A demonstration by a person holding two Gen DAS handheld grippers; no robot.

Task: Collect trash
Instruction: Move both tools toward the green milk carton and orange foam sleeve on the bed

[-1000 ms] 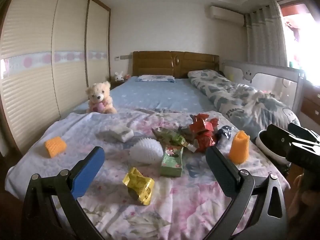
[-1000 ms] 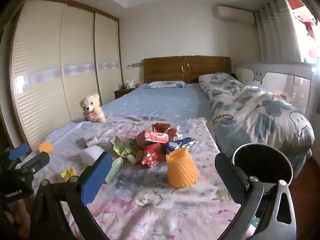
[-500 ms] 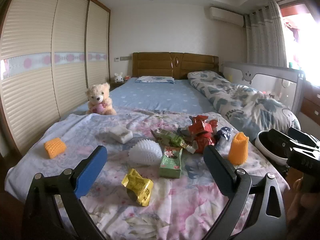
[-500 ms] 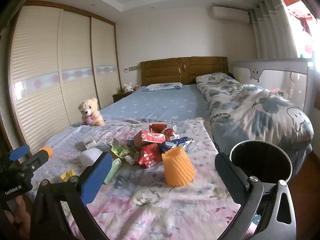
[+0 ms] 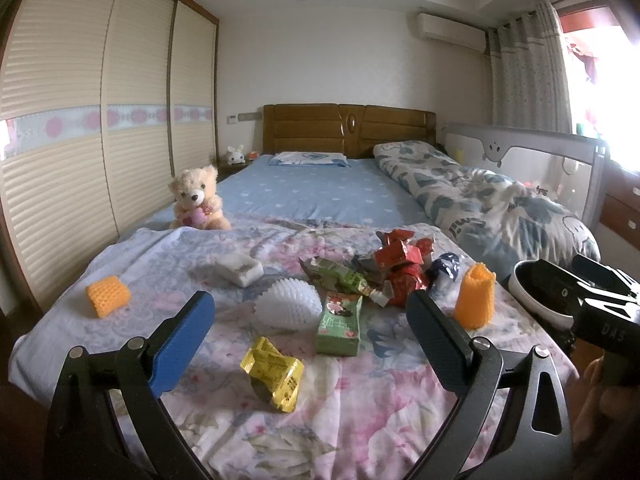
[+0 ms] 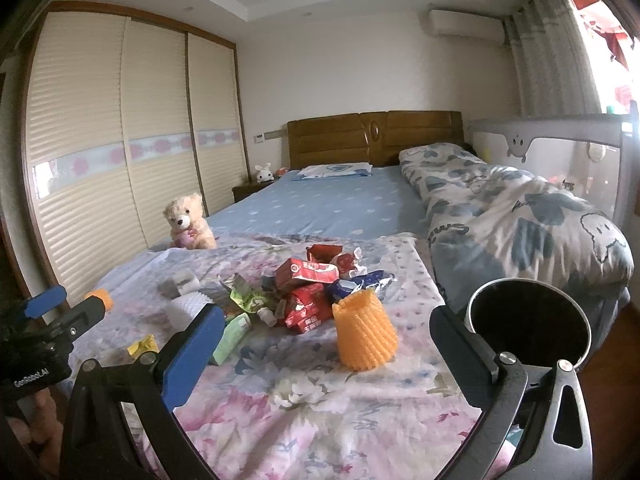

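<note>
I hold the left gripper (image 5: 308, 340) above the near edge of the floral bedspread (image 5: 360, 420), fingers spread wide and empty. The right gripper (image 6: 324, 344) is likewise spread and empty. The trash lies ahead: a yellow wrapper (image 5: 274, 376) nearest, a green carton (image 5: 339, 324) behind it, red packets (image 5: 402, 270) piled beyond. A black bin (image 6: 528, 324) stands beside the bed on the right.

Black tongs (image 5: 310, 338) with one blue pad, silver screws, "GenRobot.AI" lettering.
</note>
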